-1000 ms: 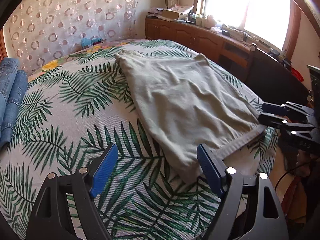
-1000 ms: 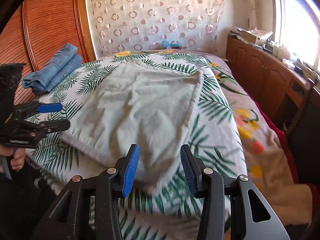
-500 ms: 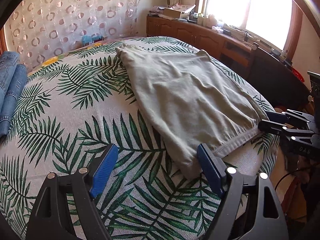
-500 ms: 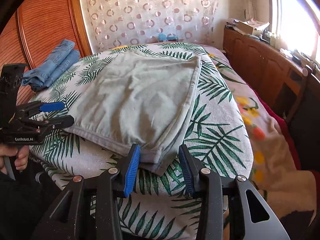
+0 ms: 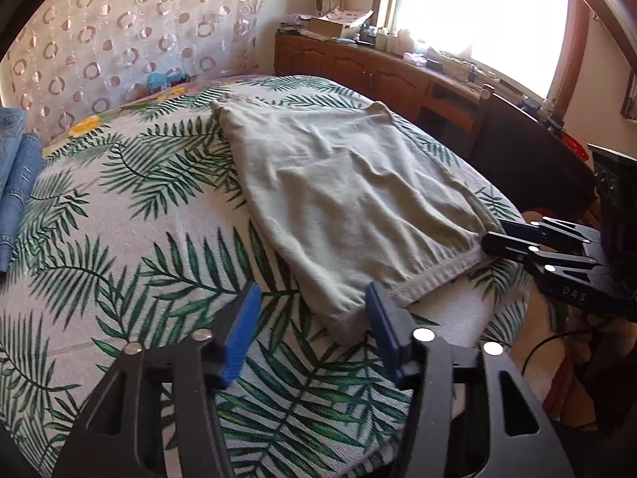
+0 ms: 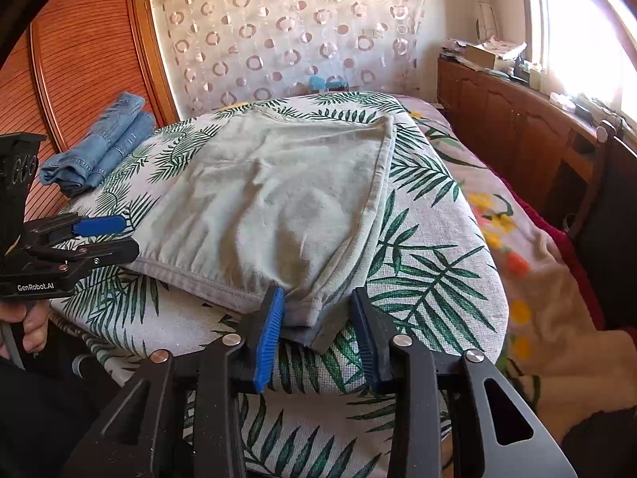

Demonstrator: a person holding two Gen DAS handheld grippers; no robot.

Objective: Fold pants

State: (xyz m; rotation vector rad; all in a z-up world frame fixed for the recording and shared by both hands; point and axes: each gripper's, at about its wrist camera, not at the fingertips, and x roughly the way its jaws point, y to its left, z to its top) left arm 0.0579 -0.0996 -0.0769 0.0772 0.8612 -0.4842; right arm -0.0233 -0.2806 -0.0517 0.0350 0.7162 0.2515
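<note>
Grey-beige pants [image 5: 350, 195] lie flat on the palm-leaf bedspread [image 5: 131, 247], hem edge toward me. My left gripper [image 5: 310, 326] is open, its jaws on either side of the near left hem corner. In the right wrist view the pants [image 6: 270, 199] lie the same way. My right gripper [image 6: 318, 318] is open, its jaws on either side of the near right hem corner. The right gripper also shows in the left wrist view [image 5: 501, 235] at the hem's far end. The left gripper shows in the right wrist view [image 6: 115, 235] at the other end.
Folded blue jeans [image 6: 99, 147] lie at the bed's far left, also in the left wrist view [image 5: 16, 183]. A wooden cabinet [image 6: 517, 127] under the window runs along the right. A wooden headboard [image 6: 87, 51] stands behind the jeans. A floral blanket [image 6: 529, 247] hangs off the bed's right side.
Both grippers have come down and forward to the pants' near hem. The hem corners now sit between the open jaws of each gripper.
</note>
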